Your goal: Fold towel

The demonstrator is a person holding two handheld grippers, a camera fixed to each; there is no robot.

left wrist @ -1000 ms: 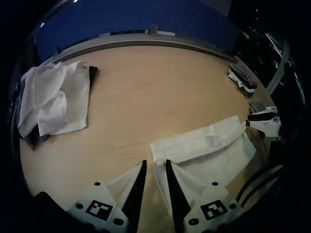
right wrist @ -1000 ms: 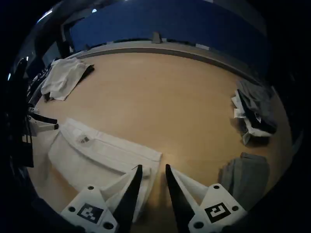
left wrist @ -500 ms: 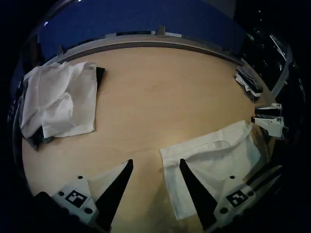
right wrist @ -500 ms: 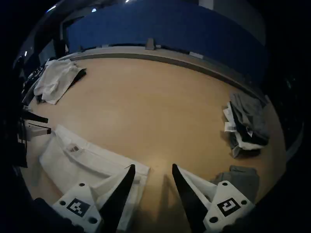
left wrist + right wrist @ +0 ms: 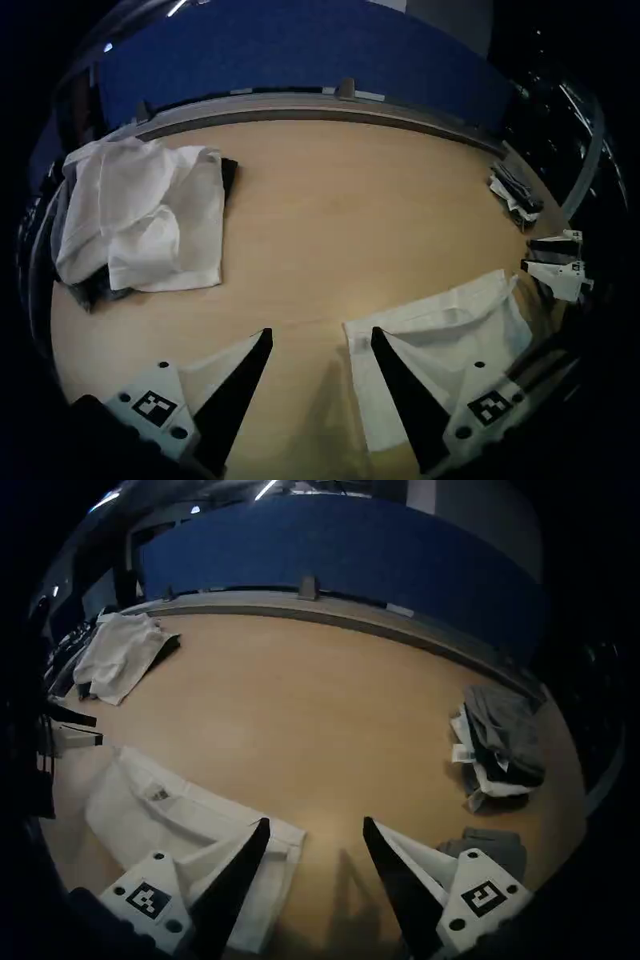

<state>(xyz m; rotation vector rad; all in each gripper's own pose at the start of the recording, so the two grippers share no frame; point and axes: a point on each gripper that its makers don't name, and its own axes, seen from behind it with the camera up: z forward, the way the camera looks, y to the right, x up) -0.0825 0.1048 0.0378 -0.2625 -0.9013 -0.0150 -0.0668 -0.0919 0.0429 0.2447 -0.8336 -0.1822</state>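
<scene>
A folded white towel [image 5: 448, 332] lies flat on the wooden table near its front edge; in the right gripper view the same towel [image 5: 172, 816] sits at the lower left. My left gripper [image 5: 320, 344] is open above the table, its right finger over the towel's left corner. My right gripper [image 5: 314, 836] is open too, its left finger over the towel's right corner. Neither holds the cloth. The right gripper [image 5: 558, 260] appears at the far right of the left gripper view, and the left gripper [image 5: 68, 730] at the far left of the right gripper view.
A heap of white and dark cloths [image 5: 144, 216] lies at the table's left side. A pile of grey, white and black cloths [image 5: 496, 748] sits on the right, with a folded grey cloth [image 5: 488, 844] nearer. A blue partition [image 5: 336, 552] backs the table.
Both grippers opened from nearly shut and let go of the towel, which now lies flat. Both have lifted and pulled back a little from it.
</scene>
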